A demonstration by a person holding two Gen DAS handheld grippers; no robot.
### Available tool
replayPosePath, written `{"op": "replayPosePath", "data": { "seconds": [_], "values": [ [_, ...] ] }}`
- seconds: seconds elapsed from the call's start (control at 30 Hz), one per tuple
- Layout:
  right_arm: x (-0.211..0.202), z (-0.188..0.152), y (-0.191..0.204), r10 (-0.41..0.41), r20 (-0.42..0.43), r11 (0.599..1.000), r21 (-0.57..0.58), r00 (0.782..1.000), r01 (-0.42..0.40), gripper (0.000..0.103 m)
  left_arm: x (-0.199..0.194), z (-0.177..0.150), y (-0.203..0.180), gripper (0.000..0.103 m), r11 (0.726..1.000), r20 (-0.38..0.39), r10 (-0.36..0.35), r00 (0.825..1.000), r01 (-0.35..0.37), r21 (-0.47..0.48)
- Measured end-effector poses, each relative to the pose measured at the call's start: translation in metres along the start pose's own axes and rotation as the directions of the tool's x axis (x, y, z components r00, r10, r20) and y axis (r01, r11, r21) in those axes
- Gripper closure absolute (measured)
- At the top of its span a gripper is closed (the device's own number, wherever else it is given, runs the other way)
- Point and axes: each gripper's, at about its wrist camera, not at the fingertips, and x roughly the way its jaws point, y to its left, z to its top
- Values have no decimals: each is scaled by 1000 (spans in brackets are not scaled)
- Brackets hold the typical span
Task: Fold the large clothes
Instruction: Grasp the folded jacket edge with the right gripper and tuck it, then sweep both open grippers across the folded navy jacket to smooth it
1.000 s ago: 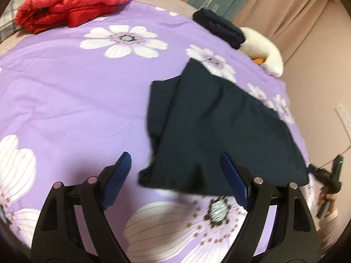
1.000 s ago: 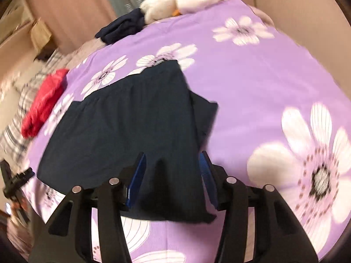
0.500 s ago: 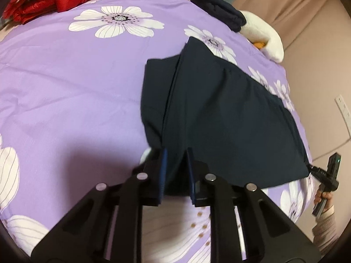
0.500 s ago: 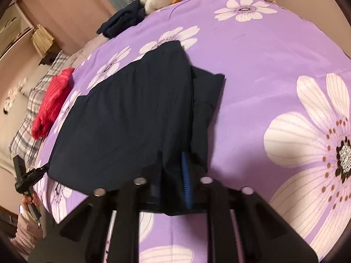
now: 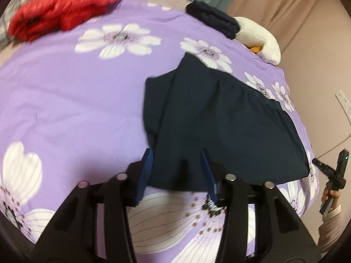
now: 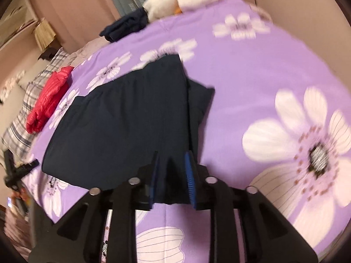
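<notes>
Near hem of dark garment (image 5: pixel 219 120) being released, flat on purple floral bedspread (image 5: pixel 76 98).
Jaws of left gripper (image 5: pixel 176 171) and right gripper (image 6: pixel 172 175) are opening astride the hem; a fresh fold-grip is probably needed next.

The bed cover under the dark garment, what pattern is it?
Purple bed cover printed with large white flowers; clearest in the left wrist view.

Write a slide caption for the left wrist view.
Left gripper opening over the dark garment's near edge on a purple floral bedspread.
</notes>
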Motion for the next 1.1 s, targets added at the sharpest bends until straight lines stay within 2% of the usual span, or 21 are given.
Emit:
{"op": "replayPosePath", "data": {
  "seconds": [0.03,0.13,0.23,0.33,0.43,0.6,0.8,0.87,0.93,1.0,1.1],
  "values": [
    [0,3,6,-3,9,1000,-20,1000,3,66,0,3,-11,41,1000,10,-5,1000,5,22],
    [9,6,38,28,26,995,-94,999,-25,61,11,7,-49,32,994,14,-28,1000,26,108],
    [32,6,75,55,9,984,-172,998,-53,59,34,4,-86,29,981,-21,-8,1000,12,195],
    [64,1,113,42,-36,964,-261,998,-50,59,56,-4,-114,26,965,-52,4,999,10,261],
    [85,-8,140,-1,-40,938,-347,999,-13,59,74,-13,-125,23,947,-59,81,995,-58,315],
    [88,-9,117,-58,-12,936,-347,998,50,50,81,-19,-106,20,955,-86,107,991,-78,286],
    [67,1,45,-153,12,970,-187,988,153,50,74,-14,-98,19,955,-82,155,984,-128,268],
    [56,8,26,-233,34,961,-146,972,236,50,72,-11,-101,15,949,-74,180,981,-154,274],
    [48,13,19,-272,54,953,-124,961,277,49,72,-7,-106,13,944,-59,189,980,-164,287],
    [40,18,19,-252,75,960,-105,965,259,48,69,-4,-116,9,940,-43,180,983,-159,303],
    [39,25,32,-202,94,971,-114,975,212,37,71,3,-130,3,937,-30,163,986,-145,319]
  ]
}}
